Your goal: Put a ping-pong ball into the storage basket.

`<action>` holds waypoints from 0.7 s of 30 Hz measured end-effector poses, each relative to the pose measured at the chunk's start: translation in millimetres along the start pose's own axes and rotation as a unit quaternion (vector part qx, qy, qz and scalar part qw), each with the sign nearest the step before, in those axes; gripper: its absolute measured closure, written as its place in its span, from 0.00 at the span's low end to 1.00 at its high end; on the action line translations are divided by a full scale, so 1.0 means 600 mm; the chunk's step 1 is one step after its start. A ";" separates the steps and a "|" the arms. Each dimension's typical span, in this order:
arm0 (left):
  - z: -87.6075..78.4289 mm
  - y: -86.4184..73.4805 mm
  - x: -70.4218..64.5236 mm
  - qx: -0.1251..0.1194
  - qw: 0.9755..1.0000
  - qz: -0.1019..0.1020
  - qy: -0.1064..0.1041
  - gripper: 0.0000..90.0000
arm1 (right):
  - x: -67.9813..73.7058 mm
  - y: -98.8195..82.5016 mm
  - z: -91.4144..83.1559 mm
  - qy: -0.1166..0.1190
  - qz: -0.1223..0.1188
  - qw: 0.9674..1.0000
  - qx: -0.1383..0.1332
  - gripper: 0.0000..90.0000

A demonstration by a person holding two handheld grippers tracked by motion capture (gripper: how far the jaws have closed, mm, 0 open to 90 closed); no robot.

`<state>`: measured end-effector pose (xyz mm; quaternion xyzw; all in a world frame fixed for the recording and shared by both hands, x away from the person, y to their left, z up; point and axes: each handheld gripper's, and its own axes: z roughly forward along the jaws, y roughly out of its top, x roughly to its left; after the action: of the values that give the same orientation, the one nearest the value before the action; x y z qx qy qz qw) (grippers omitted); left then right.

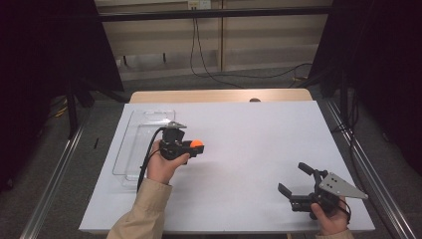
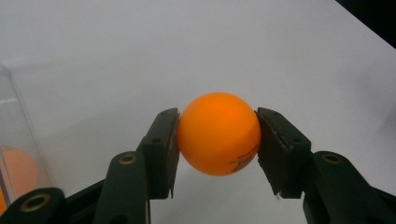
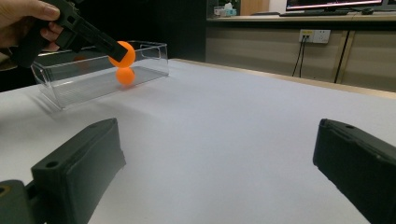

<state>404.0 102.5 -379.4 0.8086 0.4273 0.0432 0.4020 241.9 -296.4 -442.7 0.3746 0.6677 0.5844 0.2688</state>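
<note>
Starting at the left of the high view, a clear plastic box [image 1: 144, 144] lies on the white table [image 1: 249, 149], long side running away from the person. Seen from the right gripper view, an orange ball in the box [image 3: 125, 75] rests on its floor; the left gripper view catches an orange shape through the clear wall at its left edge, too blurred to read further.

Just to the right of the box, the left tongs [image 1: 195, 148] are held in the person's left hand [image 1: 161, 167], a cable trailing from them down past the beige sleeve. They are clenched on an orange ball [image 1: 197, 144]: in the left gripper view the two black pads press against opposite sides of the ball [image 2: 218, 134], which sits between them above the white table, dark print showing on its lower right. In the right gripper view this ball [image 3: 122, 53] hangs just in front of the box's near wall, above the one inside.

Well apart, near the table's right front corner, the right tongs [image 1: 294, 178] are held in the right hand [image 1: 331, 219]. They stand released, jaws spread wide with only bare table between them.
</note>
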 end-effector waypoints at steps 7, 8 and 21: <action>-0.006 0.002 0.003 0.001 1.000 -0.001 0.000 0.57 | 0.000 0.000 -0.002 -0.002 0.001 1.000 0.000 0.01; -0.007 0.002 0.003 -0.001 1.000 -0.002 0.000 0.57 | 0.000 0.000 -0.002 -0.002 0.000 1.000 0.000 0.01; -0.012 0.004 0.007 0.000 1.000 -0.006 -0.002 0.57 | -0.001 0.000 -0.002 -0.001 0.001 1.000 0.000 0.01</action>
<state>404.9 109.4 -374.0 0.8062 0.4314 0.0390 0.4030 241.4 -297.5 -442.7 0.3759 0.6669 0.5843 0.2695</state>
